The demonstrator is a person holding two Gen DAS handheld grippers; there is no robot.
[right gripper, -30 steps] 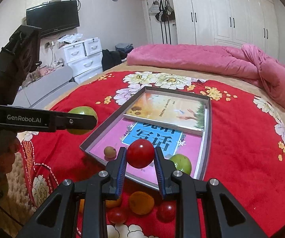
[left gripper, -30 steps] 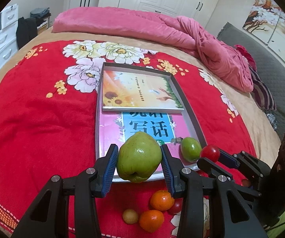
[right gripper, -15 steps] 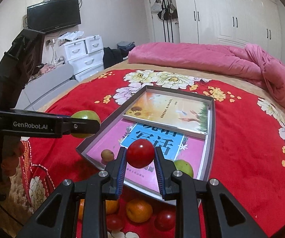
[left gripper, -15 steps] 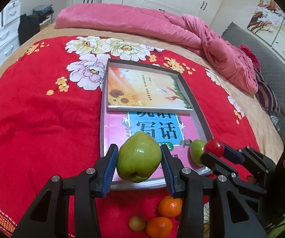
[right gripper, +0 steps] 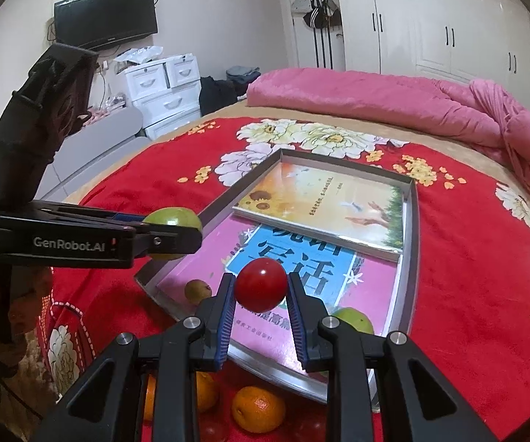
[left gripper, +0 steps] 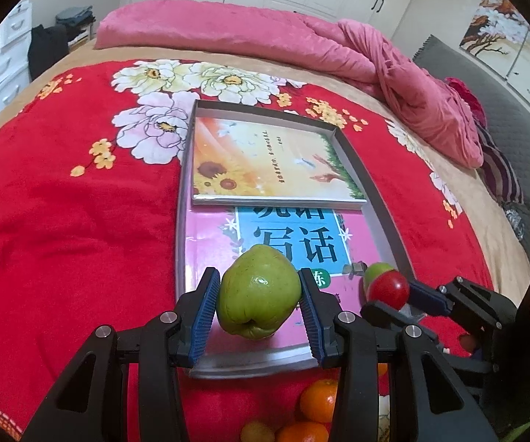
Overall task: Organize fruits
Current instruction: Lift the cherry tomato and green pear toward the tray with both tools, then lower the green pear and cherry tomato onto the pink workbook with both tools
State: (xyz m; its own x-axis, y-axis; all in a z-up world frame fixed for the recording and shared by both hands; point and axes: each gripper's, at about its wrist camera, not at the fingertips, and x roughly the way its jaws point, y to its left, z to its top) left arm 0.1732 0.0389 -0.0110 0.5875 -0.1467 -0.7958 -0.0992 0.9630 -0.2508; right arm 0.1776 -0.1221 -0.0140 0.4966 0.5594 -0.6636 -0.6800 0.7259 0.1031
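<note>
Left gripper (left gripper: 259, 302) clenching a green apple (left gripper: 258, 296), right gripper (right gripper: 261, 296) a red tomato (right gripper: 260, 285), above the tray (left gripper: 382, 206); early release risks fruit rolling off.

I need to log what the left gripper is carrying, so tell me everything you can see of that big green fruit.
The big green fruit looks like a green apple or guava: smooth, glossy skin, yellowish-green, with a small highlight. It is broad, narrowing toward the top, with a dimpled end facing down. It is held off the surface, clamped on both sides between the blue-padded fingers of the left gripper, over the near end of the grey tray. Nothing else touches it.
</note>
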